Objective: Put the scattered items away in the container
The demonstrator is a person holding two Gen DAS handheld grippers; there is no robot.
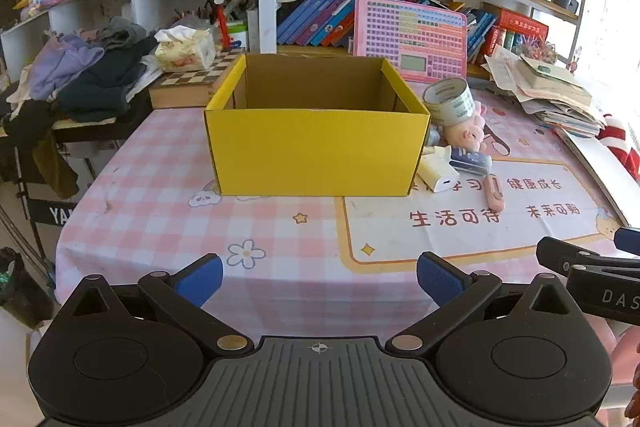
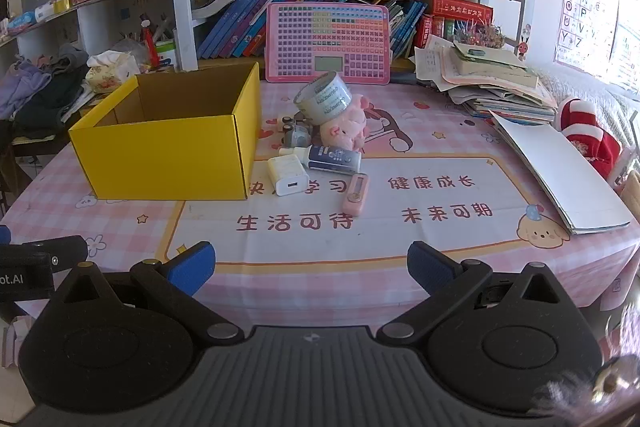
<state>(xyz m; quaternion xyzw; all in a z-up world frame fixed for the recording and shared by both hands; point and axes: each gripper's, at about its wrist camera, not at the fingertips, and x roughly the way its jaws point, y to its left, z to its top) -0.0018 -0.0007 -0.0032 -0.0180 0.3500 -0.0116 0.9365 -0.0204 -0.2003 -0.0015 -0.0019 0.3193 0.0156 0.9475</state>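
An open yellow cardboard box (image 1: pixel 316 147) (image 2: pixel 168 151) stands on the pink checked tablecloth; what shows of its inside is bare. To its right lie a white charger (image 2: pixel 288 175) (image 1: pixel 436 173), a small blue-labelled bottle (image 2: pixel 330 158) (image 1: pixel 470 159), a pink flat gadget (image 2: pixel 355 194) (image 1: pixel 495 193), a pink plush pig (image 2: pixel 346 125) (image 1: pixel 466 135), a roll of tape (image 2: pixel 324 97) (image 1: pixel 448 101) leaning on the pig, and a small grey toy (image 2: pixel 296 135). My left gripper (image 1: pixel 319 281) and right gripper (image 2: pixel 311 269) hover open over the table's near edge, nothing between the fingers.
A pink keyboard toy (image 2: pixel 328 43) leans against the bookshelf behind. A paper stack (image 2: pixel 496 83) and a white booklet (image 2: pixel 560 171) lie at the right, beside a red-and-white plush (image 2: pixel 588 139). Clothes (image 1: pixel 80 79) and a tissue box (image 1: pixel 186 49) crowd the left.
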